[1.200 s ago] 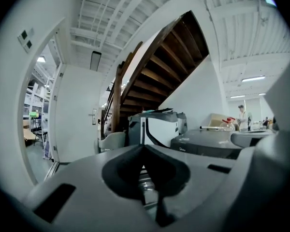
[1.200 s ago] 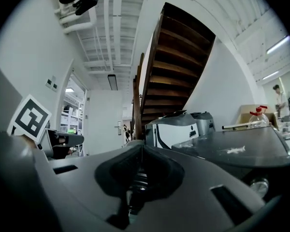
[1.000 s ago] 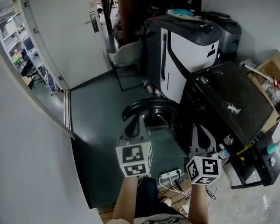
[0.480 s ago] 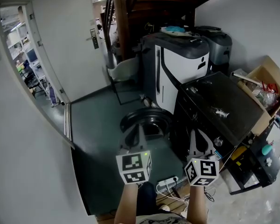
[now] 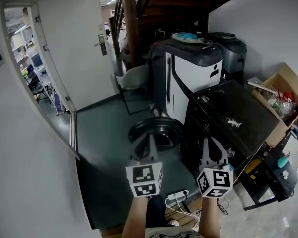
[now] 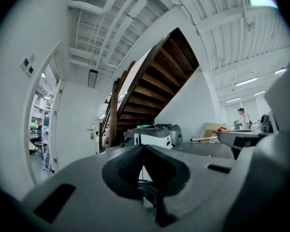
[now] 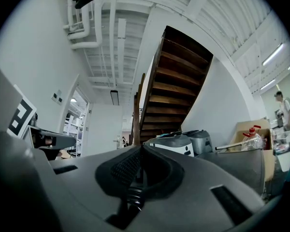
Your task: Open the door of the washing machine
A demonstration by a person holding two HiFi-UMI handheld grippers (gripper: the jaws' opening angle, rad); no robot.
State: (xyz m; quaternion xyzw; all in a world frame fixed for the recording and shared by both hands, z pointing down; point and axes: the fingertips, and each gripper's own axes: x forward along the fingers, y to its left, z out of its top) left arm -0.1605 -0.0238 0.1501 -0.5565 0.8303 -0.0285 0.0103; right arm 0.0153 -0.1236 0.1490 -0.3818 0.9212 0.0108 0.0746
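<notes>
While we hold both grippers out in front of us, the left gripper (image 5: 149,136) has its fingers (image 6: 124,162) pressed together with nothing between them. The right gripper (image 5: 212,139) has its fingers (image 7: 122,170) closed and empty in the same way. Neither gripper touches anything.

Beyond them stands the black washer (image 5: 238,115). Its round door (image 5: 159,120) is already swung open at the left side of the machine, low above the floor (image 5: 99,133). In the head view the door lies just past the tips of the left gripper. We cannot see inside the drum.

To the right of the washer, against the wall, an open cardboard box (image 5: 292,81) holds bottles (image 7: 253,140) with red caps and some clear plastic wrapping. Behind the washer stands a white and black machine (image 5: 193,73), and beside it a grey unit (image 5: 233,51), under the wooden stairs (image 5: 159,4).
</notes>
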